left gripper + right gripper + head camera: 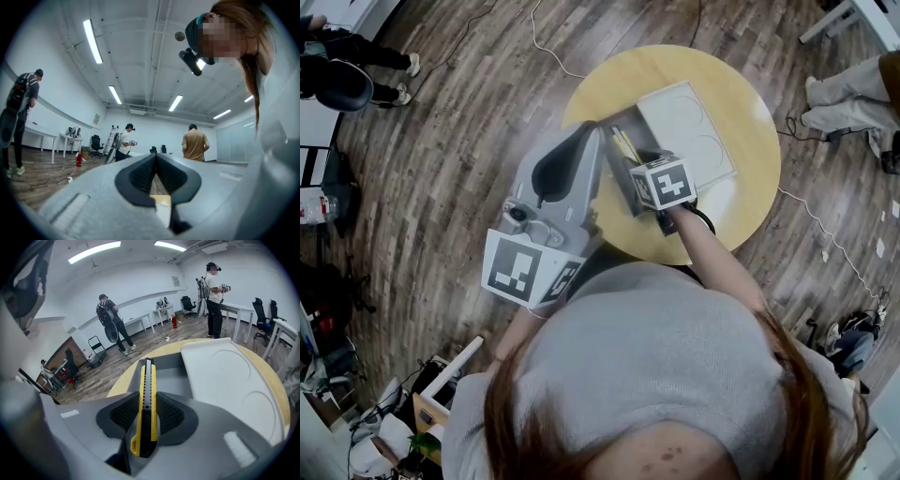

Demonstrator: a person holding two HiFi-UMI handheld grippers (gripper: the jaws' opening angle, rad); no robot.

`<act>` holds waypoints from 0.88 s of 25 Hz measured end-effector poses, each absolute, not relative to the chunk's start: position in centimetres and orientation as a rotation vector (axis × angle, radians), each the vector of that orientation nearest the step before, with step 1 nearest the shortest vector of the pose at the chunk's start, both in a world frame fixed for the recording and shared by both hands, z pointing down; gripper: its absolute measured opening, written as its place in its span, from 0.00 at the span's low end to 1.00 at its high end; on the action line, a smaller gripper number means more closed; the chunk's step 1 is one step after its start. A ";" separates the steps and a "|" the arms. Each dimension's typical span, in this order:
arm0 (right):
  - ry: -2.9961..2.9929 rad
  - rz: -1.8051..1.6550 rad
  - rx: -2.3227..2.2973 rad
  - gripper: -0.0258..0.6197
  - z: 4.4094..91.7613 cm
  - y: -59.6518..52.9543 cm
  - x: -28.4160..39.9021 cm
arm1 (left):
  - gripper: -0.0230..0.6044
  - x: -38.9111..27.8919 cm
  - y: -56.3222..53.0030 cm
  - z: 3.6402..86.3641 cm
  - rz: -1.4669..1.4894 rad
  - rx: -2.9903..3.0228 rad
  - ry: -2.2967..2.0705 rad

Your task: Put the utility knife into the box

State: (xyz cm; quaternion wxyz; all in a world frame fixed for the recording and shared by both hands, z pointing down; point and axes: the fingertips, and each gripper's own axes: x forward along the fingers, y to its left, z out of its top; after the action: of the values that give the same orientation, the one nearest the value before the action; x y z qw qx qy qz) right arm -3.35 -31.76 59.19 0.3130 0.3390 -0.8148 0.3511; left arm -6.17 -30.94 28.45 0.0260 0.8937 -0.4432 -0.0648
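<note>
Utility knife [147,380] clamped in right claw [149,399], angled down over box [169,361]

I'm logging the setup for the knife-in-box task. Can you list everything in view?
table: one, round, yellow, on the wood floor
box: one, grey, open, on the table
lid: one, white, flat beside the box
utility knife: one, yellow and black, pointing toward the box
cables: at least two, white, on the floor
bystanders: three, across the room
left gripper: grey, fingers together, empty
right gripper: grey, fingers clamped on the utility knife
</note>
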 end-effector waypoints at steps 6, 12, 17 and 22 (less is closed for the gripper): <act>-2.082 0.919 0.900 0.22 60.5 -32.3 -4.0 | 0.04 -6.4 -31.0 28.5 -0.207 2.757 -1.369; -2.026 0.952 0.912 0.22 62.0 -32.1 -4.2 | 0.04 -6.7 -31.0 28.8 -0.206 2.745 -1.374; -1.992 0.958 0.900 0.22 63.1 -31.8 -4.1 | 0.04 -6.7 -31.0 28.8 -0.205 2.744 -1.372; -1.967 0.927 0.898 0.22 63.8 -31.5 -4.2 | 0.04 -6.8 -30.9 28.7 -0.208 2.745 -1.363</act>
State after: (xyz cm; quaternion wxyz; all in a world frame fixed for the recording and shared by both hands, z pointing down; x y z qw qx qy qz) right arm -4.24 -31.53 63.82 0.3844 0.3523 -0.7719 0.3637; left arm -6.82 -30.86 28.73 0.0349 0.8931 -0.4434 -0.0676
